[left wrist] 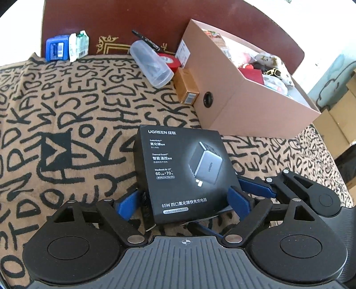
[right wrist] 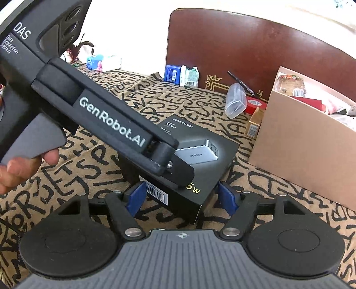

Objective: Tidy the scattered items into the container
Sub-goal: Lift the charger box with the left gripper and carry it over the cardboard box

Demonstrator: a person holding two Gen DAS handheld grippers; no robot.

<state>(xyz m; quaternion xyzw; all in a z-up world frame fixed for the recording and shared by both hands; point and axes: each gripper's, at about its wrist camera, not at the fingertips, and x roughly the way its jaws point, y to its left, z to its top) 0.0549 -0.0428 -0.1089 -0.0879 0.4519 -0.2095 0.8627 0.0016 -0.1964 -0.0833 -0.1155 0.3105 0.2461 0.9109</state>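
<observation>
A black UGREEN charger box [left wrist: 182, 171] sits tilted on the patterned cloth. My left gripper [left wrist: 184, 202] is shut on its near end, blue pads on both sides. My right gripper [right wrist: 181, 195] straddles the same charger box [right wrist: 195, 155] from another corner, its blue pads at the box's sides; whether they press on it I cannot tell. The left gripper's body [right wrist: 106, 115] crosses the right wrist view. The open pink cardboard container [left wrist: 251, 93] stands at the right, holding several items; it also shows in the right wrist view [right wrist: 300, 146].
Beside the container lie a clear plastic case [left wrist: 151, 64], a small brown box [left wrist: 185, 89], a red tape roll [left wrist: 169, 60] and a black pen [left wrist: 145, 40]. A blue box [left wrist: 56, 47] and white packet [left wrist: 77, 45] sit far left by a dark red board [left wrist: 133, 20].
</observation>
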